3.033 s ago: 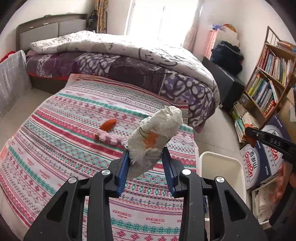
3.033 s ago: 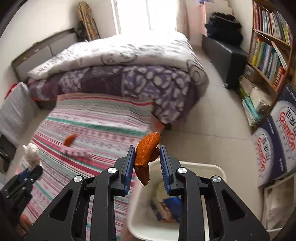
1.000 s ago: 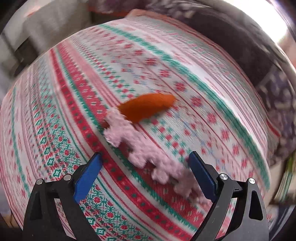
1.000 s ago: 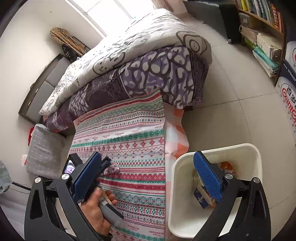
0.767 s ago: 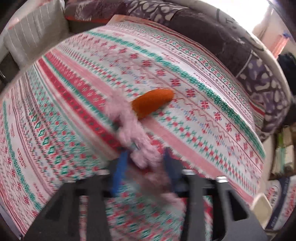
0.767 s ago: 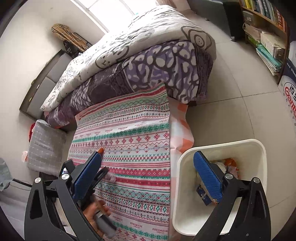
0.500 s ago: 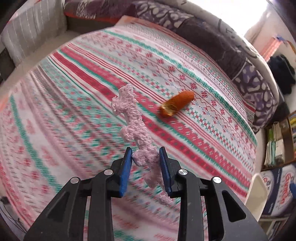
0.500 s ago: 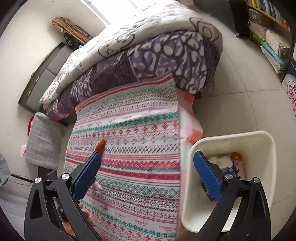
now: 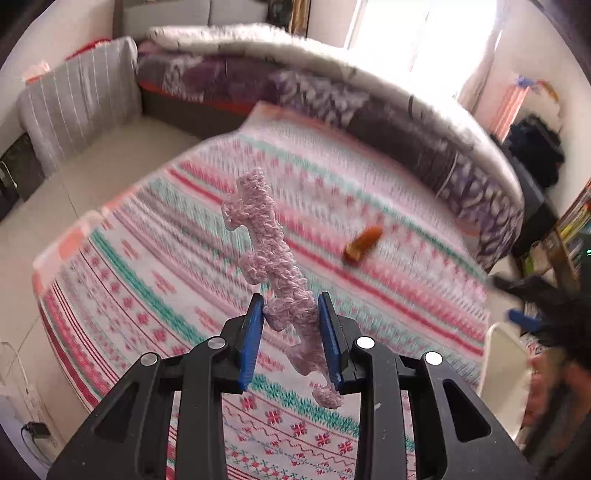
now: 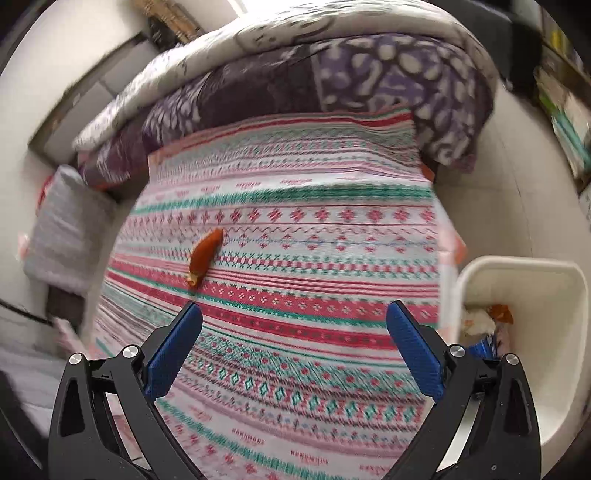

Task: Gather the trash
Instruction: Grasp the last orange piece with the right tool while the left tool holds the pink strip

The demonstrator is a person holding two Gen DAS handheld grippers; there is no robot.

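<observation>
- Nearest to us in the left wrist view, the left gripper [image 9: 290,325] has its blue pads pressed against a pink crocheted strip [image 9: 275,273], which stands up out of the jaws and also dangles below them, lifted off the cloth.
- Under it we see the patterned cloth [image 9: 177,280], banded in red, teal and white, spread over a low flat surface (what lies beneath is hidden).
- Further along that cloth lies an orange peel [image 9: 361,244], well apart from the held strip and blurred in this view.
- At the right edge we make out the white rim of the trash bin [image 9: 496,354], standing just beside the cloth, with the right gripper [image 9: 524,315] as a dark smear above it.
- Beyond the cloth we see a bed heaped with a purple and white quilt [image 9: 369,99], a grey striped cushion [image 9: 79,103] on the left, and a bright window [image 9: 424,33] behind.
- In the right wrist view, the right gripper [image 10: 293,334] hangs above the near part of the cloth with its jaws spread wide and nothing between them.
- Past those pads we find the orange peel [image 10: 205,254] resting on the cloth, left of centre.
- The trash bin [image 10: 546,273] sits on the pale floor at the cloth's right edge; we can see white crumpled paper [image 10: 478,323] and an orange scrap [image 10: 500,313] inside it.
- Farthest off, the quilt [image 10: 388,74] overhangs the far end of the cloth, and bookshelves [image 10: 565,96] line the right wall.
</observation>
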